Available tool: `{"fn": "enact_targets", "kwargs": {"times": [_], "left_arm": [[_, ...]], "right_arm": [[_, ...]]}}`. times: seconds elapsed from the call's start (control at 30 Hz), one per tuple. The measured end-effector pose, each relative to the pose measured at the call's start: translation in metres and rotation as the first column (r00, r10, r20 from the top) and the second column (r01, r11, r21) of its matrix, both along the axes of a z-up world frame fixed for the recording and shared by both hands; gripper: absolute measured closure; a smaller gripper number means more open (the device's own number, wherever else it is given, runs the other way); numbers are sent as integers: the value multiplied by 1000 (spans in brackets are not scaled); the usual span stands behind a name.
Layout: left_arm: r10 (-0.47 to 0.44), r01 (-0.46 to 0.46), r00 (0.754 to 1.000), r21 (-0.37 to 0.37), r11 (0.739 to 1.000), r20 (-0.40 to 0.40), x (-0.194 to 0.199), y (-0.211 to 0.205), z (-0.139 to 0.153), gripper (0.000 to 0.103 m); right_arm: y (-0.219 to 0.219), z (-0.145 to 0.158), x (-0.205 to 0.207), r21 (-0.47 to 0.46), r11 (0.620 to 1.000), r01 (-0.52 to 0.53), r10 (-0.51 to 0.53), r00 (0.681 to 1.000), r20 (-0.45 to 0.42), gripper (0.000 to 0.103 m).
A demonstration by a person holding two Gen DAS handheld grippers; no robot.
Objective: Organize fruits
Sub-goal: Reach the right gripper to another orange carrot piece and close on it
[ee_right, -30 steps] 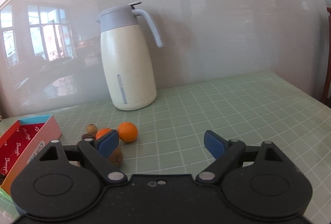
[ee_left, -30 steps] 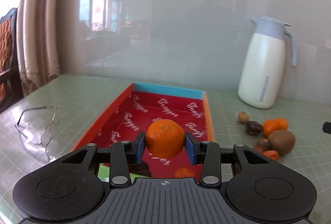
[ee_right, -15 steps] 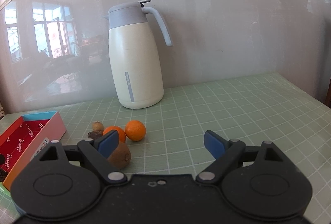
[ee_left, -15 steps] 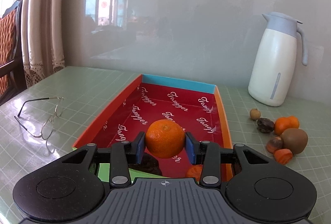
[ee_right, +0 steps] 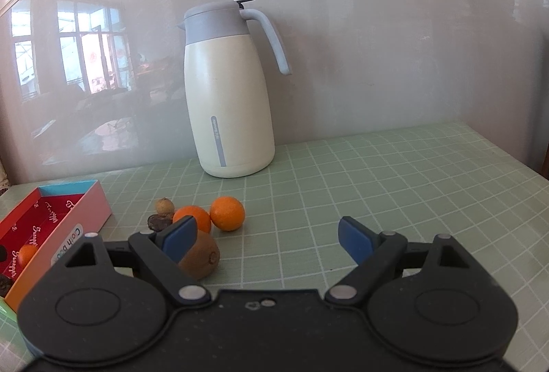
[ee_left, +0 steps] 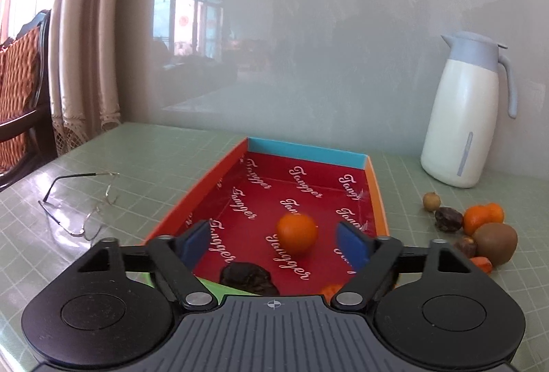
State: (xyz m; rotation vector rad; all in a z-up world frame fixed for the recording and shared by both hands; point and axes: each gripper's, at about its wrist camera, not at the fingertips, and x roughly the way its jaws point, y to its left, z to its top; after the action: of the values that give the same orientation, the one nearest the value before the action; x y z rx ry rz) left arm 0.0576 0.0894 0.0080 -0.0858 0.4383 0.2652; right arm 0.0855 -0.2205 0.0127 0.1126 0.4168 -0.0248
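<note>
My left gripper (ee_left: 274, 243) is open over the near end of the red box (ee_left: 219, 186). An orange mandarin (ee_left: 296, 233) lies free in the box just ahead of its jaws. A dark dried fruit (ee_left: 247, 276) and a small orange piece (ee_left: 332, 290) lie at the box's near end. My right gripper (ee_right: 267, 243) is open and empty above the table. Its left finger (ee_right: 178, 236) stands in front of a kiwi (ee_right: 202, 255). Two mandarins (ee_right: 227, 213) (ee_right: 193, 217), a dark dried fruit (ee_right: 158, 221) and a small brown fruit (ee_right: 164, 205) lie beyond it.
A white and grey-blue thermos jug (ee_right: 228, 90) stands by the wall behind the fruit pile, also in the left wrist view (ee_left: 463, 118). Wire-frame glasses (ee_left: 82, 200) lie left of the box. The fruit pile (ee_left: 480, 231) sits right of the box. A chair (ee_left: 20, 97) stands at far left.
My left gripper opened and let go of the mandarin, which now lies in the red box. My right gripper stayed open and shifted, so the jug and fruits sit further right in its view.
</note>
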Motion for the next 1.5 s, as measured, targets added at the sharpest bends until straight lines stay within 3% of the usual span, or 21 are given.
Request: {"fn": "enact_targets", "kwargs": {"times": [0.2, 0.47, 0.9, 1.2, 1.37, 1.5], "left_arm": [[14, -15, 1000, 20, 1000, 6, -7, 3, 3, 7], [40, -40, 999, 27, 999, 10, -15, 14, 5, 0], [69, -70, 998, 20, 997, 13, -23, 33, 6, 0], [102, -102, 995, 9, 995, 13, -31, 54, 6, 0], [107, -107, 994, -6, 994, 16, -33, 60, 6, 0], [103, -103, 994, -8, 995, 20, -34, 61, 7, 0]], "right_arm": [[8, -1, 0, -8, 1000, -23, 23, 1000, -1, 14], [29, -4, 0, -43, 996, -75, 75, 997, -9, 14], [72, -14, 1, -60, 975, -213, 211, 977, -39, 15], [94, -25, 12, -66, 972, -223, 214, 969, -124, 22], [104, -32, 19, -85, 971, -223, 208, 965, -161, 40], [110, -36, 25, -91, 975, -203, 185, 968, -172, 44]]}}
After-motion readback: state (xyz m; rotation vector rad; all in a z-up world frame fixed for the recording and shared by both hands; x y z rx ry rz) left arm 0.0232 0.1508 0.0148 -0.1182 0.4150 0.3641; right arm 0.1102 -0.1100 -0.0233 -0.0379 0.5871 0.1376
